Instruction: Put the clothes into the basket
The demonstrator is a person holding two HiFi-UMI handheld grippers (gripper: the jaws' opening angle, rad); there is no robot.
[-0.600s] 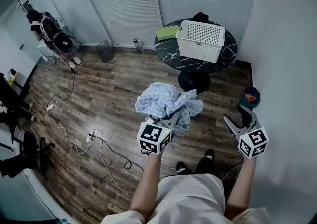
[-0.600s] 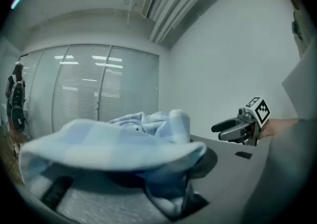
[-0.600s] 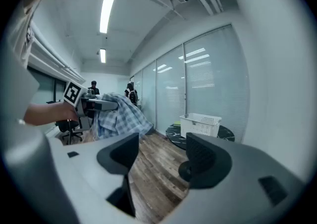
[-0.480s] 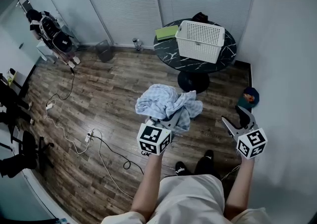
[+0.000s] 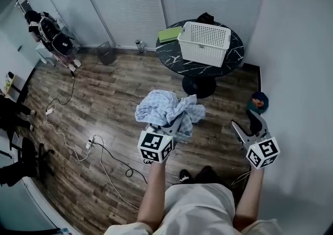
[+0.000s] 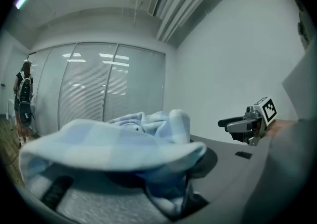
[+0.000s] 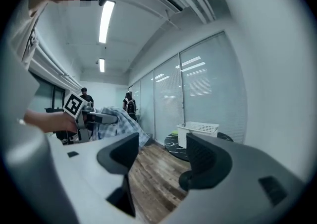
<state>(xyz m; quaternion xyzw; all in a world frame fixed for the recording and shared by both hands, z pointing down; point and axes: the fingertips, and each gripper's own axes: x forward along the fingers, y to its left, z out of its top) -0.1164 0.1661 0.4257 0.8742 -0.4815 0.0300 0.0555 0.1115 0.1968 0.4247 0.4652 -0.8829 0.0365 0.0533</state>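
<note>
Carry the cloth (image 5: 166,108) to the basket (image 5: 204,43)
Your left tongs (image 5: 166,127) grip the cloth, your right tongs (image 5: 246,123) gape empty; hold firm and lift above the basket's rim on the desk (image 5: 174,58).

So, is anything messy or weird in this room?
Yes: loose cables snake across the wooden floor on the left, a trip hazard. The blue checked cloth is just a crumpled bundle in the left hand-held gripper. The white basket sits straight on the round table.
</note>
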